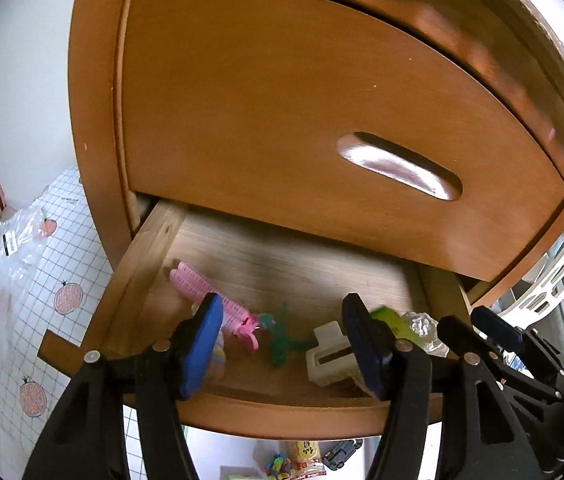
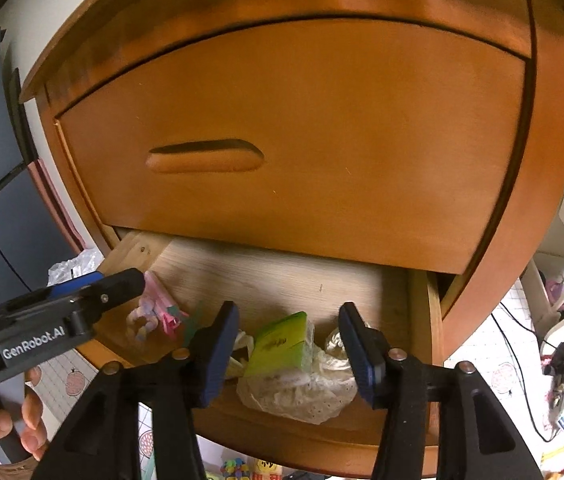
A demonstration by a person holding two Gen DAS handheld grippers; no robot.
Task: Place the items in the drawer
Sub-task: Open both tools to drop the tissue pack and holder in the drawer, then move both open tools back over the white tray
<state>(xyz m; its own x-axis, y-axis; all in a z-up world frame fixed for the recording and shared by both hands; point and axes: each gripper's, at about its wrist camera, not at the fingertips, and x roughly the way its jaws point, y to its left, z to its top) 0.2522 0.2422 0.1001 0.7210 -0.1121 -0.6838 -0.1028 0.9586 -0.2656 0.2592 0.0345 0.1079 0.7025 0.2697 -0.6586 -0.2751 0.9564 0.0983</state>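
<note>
Both grippers hover over the open drawer [image 2: 422,320], jaws wide apart, holding nothing. Left gripper [image 1: 282,344] is over the clip [image 1: 332,356]; right gripper [image 2: 290,352] straddles the green box [image 2: 282,346], bag [image 2: 302,388] at 6 o'clock.

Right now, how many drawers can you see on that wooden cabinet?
2. The upper drawer is shut, with a carved handle slot. The lower drawer beneath it is pulled open and holds small items. Any drawers further down would be out of view.
</note>
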